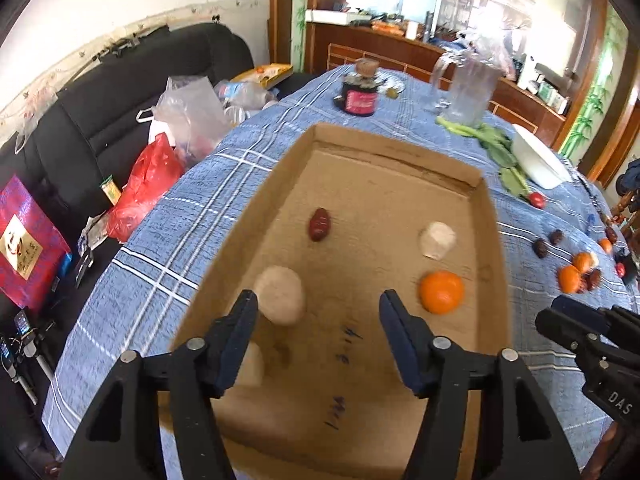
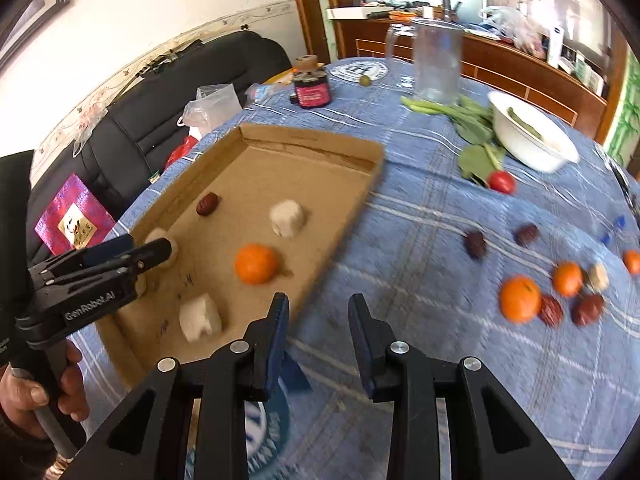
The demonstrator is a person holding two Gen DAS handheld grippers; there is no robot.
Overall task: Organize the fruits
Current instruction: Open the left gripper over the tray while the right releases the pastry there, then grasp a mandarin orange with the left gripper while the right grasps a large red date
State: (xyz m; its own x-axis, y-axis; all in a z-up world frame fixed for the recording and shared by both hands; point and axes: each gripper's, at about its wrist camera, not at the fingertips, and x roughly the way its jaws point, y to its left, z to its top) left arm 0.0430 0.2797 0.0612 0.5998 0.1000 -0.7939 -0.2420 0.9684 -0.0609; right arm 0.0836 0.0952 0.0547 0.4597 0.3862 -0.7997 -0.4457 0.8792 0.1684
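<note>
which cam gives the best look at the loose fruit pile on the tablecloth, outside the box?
Right wrist. The loose fruit pile sits unobstructed there: oranges and dark dates countable, though slightly blurred. In the left wrist view the pile is squeezed against the right edge, small and distorted.

Both rigs are matte black plastic with dark blue finger pads [image 1: 236, 344] and shiny silver pivot screws. The left hand-held gripper [image 2: 132, 256] has white "GenRobot.AI" lettering; at 8 o'clock a bare-skinned hand [image 2: 60, 384] with a black sleeve.
</note>
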